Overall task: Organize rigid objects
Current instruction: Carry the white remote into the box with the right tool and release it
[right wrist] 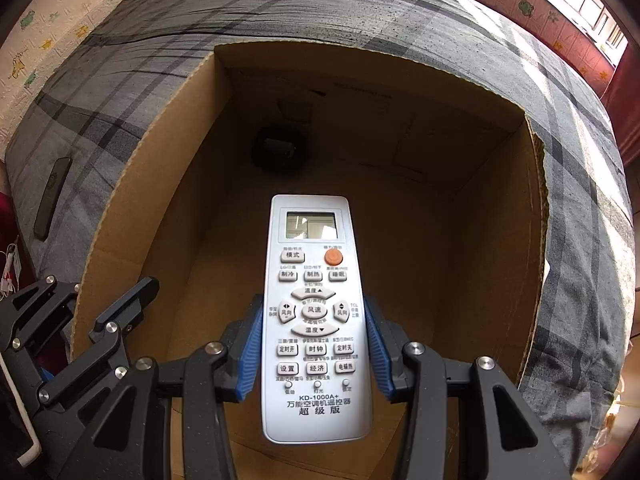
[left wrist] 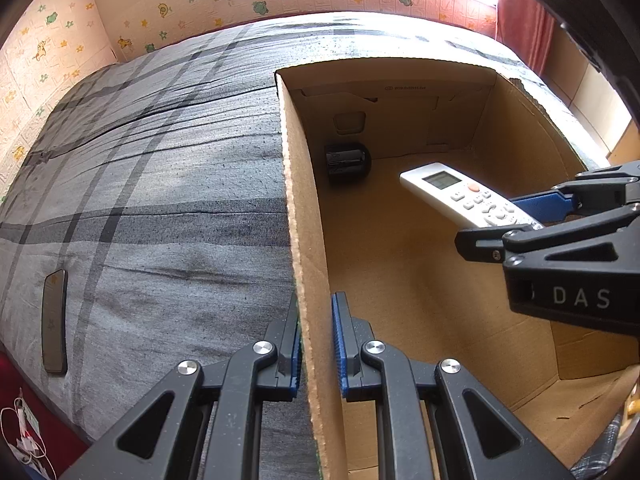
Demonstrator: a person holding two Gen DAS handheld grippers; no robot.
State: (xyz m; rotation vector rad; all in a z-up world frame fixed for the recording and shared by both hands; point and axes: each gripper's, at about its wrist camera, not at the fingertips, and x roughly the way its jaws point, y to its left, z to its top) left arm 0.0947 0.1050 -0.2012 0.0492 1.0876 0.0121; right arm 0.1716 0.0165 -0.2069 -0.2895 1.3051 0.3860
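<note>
My right claw (right wrist: 314,356) clamped on the white remote (right wrist: 316,320) above the box (right wrist: 120,248), my left claw (left wrist: 316,344) pinching the box's wall, black object (left wrist: 347,162) inside

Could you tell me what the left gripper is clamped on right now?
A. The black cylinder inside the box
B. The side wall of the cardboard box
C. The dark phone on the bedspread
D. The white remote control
B: the left gripper straddles the cardboard box wall, one finger on each side, jaws shut on it.
</note>
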